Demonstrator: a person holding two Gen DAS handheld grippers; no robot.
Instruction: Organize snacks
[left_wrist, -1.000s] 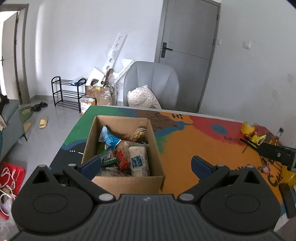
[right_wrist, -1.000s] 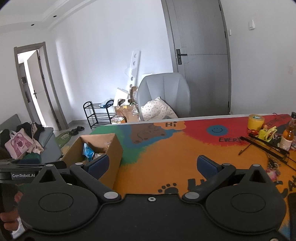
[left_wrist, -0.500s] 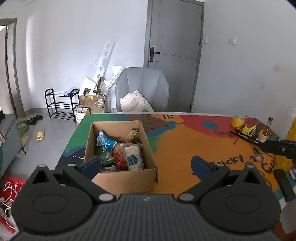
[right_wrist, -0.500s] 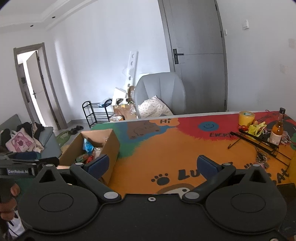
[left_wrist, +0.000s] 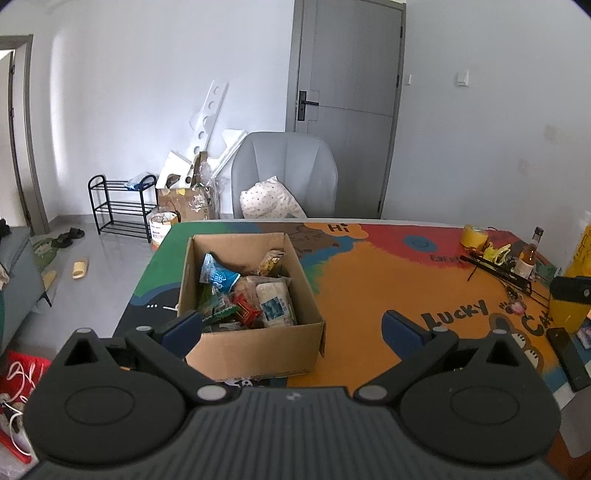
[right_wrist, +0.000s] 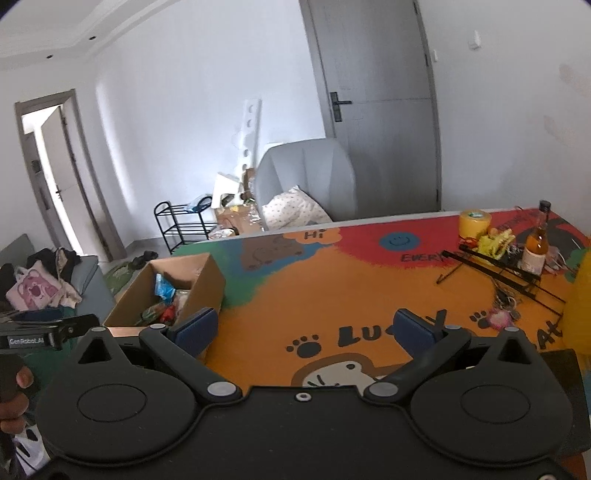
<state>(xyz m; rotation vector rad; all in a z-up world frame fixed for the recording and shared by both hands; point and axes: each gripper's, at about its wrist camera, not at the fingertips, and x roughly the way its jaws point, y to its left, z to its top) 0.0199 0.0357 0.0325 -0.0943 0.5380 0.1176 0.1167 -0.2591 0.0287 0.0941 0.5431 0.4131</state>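
Observation:
An open cardboard box (left_wrist: 255, 347) stands on the colourful table (left_wrist: 369, 291), filled with several snack packets: a blue bag (left_wrist: 218, 277), a white pack (left_wrist: 275, 306), a red wrapper (left_wrist: 245, 312). My left gripper (left_wrist: 291, 332) hovers open just in front of the box, nothing between its fingers. In the right wrist view the same box (right_wrist: 207, 284) sits at the left, and my right gripper (right_wrist: 304, 330) is open above the orange part of the table (right_wrist: 332, 295), holding nothing.
A yellow tape roll (right_wrist: 474, 223), a bottle (right_wrist: 535, 243) and a black rack (right_wrist: 506, 273) crowd the table's right side. A yellow container (left_wrist: 570, 295) and a dark flat device (left_wrist: 569, 358) lie near the right edge. A grey chair (left_wrist: 284, 173) stands behind.
Both grippers have drawn back and risen from the table, so the box looks smaller and more tabletop shows. Both stay open.

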